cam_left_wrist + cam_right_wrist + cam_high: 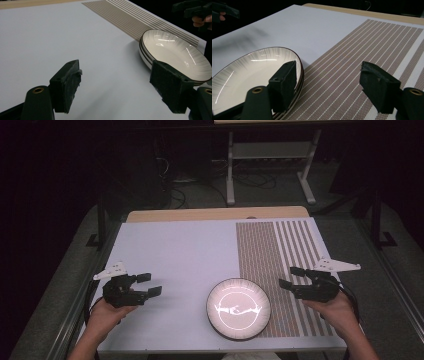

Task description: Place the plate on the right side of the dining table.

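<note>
- Your left gripper (148, 284) hovers over the bare white table (175, 250), jaws spread wide with nothing between them and pointed toward the plates.
- Your right gripper (292, 277) hangs over the striped placemat (280, 255), its jaws also apart and empty, aimed back at the plates from the other side.
- The stack of plates (238, 308) sits near the table's front edge, between your two hands. Its right side overlaps the placemat's left border. In the left gripper view you can count at least two dark-rimmed white plates (175, 53) nested together.
- The two grippers face each other across the stack, which looks like a setup for a pinch on opposite rims; neither pad touches a rim yet.
- In the right gripper view the near jaw stands in front of the plate rim (298, 63), so judge the gap before you close.
- Room to move: the white surface to the left of and behind the plates is free, and so is most of the placemat.
- Watch the front edge: the stack lies close to it, so any slide toward you has little margin.
</note>
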### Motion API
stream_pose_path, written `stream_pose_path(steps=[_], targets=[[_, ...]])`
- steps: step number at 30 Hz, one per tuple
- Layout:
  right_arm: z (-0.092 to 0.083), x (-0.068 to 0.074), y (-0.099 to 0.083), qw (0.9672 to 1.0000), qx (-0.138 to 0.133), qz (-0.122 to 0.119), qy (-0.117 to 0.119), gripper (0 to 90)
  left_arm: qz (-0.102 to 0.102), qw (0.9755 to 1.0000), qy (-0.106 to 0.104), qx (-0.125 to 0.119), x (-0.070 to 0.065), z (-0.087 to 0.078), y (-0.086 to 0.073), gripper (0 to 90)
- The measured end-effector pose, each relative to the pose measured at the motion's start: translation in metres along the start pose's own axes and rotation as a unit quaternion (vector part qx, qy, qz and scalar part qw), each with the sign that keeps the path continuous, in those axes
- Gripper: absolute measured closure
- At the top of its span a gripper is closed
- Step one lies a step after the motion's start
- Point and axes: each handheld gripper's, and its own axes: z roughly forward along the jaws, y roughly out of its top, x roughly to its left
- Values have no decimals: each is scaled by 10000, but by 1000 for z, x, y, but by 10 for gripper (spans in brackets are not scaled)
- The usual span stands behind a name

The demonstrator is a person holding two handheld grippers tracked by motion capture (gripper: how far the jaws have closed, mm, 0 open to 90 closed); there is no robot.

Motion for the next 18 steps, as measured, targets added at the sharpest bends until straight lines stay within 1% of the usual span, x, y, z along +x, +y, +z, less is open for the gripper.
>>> stream_pose_path(steps=[1,2,3,6,8,9,10,11,13,18], targets=[[-1,2,2,10000,32,67,39,310,-76,10000,-10,30,-1,2,2,238],[-1,2,2,10000,32,67,39,310,-76,10000,-10,30,-1,2,2,239],[-2,4,3,9999,67,111,74,319,-146,9999,-26,67,-2,5,4,241],[-4,8,4,9999,98,96,55,327,-192,9997,-46,126,-6,8,7,251],[-4,10,5,9998,169,127,61,339,-306,9993,-108,197,-7,10,9,271],[-4,10,5,9998,169,127,61,339,-306,9993,-108,197,-7,10,9,276],[-4,12,4,9996,236,110,48,344,-379,9989,-106,248,-8,12,10,276],[-4,16,3,9993,382,53,23,360,-374,9988,-116,284,-8,15,11,280],[-4,19,3,9989,458,37,19,368,-381,9987,-131,307,-10,17,12,280],[-6,27,3,9987,511,0,55,386,-404,9985,-201,311,-13,23,16,280]])
